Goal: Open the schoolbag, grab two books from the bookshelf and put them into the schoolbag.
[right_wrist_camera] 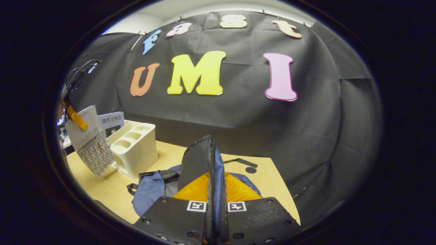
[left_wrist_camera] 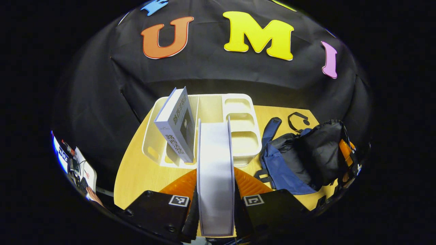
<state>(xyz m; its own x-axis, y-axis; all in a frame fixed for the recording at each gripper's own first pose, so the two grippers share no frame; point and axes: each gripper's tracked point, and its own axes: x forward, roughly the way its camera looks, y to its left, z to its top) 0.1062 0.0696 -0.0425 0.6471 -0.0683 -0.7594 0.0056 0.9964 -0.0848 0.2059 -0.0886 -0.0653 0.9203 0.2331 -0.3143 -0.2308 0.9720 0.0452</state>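
Observation:
My left gripper (left_wrist_camera: 215, 180) is shut on a book (left_wrist_camera: 214, 149), held edge-on above the wooden table in front of the white bookshelf (left_wrist_camera: 240, 136). A second book (left_wrist_camera: 177, 124) leans in the bookshelf's left slot. To the right lies the blue and black schoolbag (left_wrist_camera: 293, 160), its black flap raised. In the right gripper view my right gripper (right_wrist_camera: 213, 185) is shut on the schoolbag's zippered flap (right_wrist_camera: 201, 160), lifting it off the schoolbag (right_wrist_camera: 150, 189). Far left there, the held book (right_wrist_camera: 90, 144) hangs before the bookshelf (right_wrist_camera: 136, 153), with the second book (right_wrist_camera: 110, 122) behind it.
The wooden table (left_wrist_camera: 136, 170) ends close behind the bookshelf at the black cloth wall. A black strap loop (left_wrist_camera: 298, 120) lies on the table behind the schoolbag. Papers and gear (left_wrist_camera: 76, 166) sit beyond the table's left edge.

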